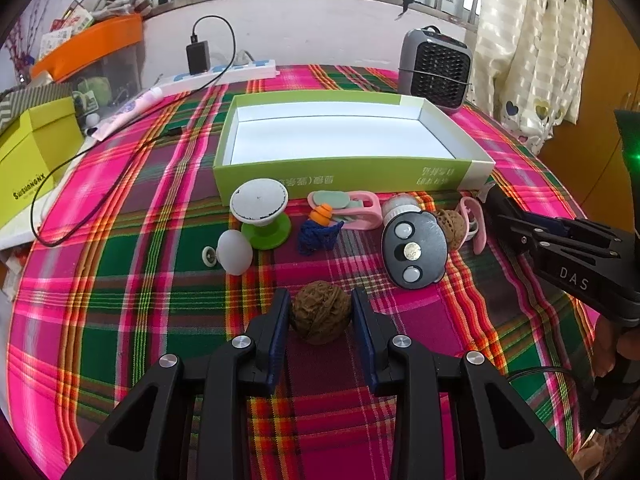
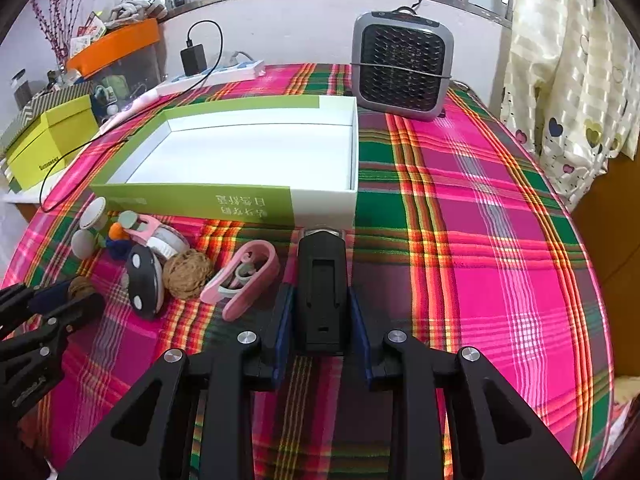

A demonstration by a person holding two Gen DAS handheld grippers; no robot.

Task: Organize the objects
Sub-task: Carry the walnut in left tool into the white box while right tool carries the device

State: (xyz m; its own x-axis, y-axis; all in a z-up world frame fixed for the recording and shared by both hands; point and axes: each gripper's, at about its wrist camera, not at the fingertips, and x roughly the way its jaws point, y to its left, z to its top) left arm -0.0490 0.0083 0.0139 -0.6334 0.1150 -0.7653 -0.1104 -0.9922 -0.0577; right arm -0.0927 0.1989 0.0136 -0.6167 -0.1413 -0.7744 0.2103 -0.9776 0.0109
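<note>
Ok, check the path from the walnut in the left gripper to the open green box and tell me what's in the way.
The walnut sits between the left gripper fingers. Between it and the green box lies a row of small items: the black oval piece, blue knit toy and pink clip. They are low; lifting over should clear them.

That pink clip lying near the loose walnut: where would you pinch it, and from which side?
Pinch the pink clip across its two long arms near the middle, coming from above. It lies flat on the cloth, long and narrow, so the fingers can straddle its width. The second walnut sits close on its left, so the finger on that side has little room.
</note>
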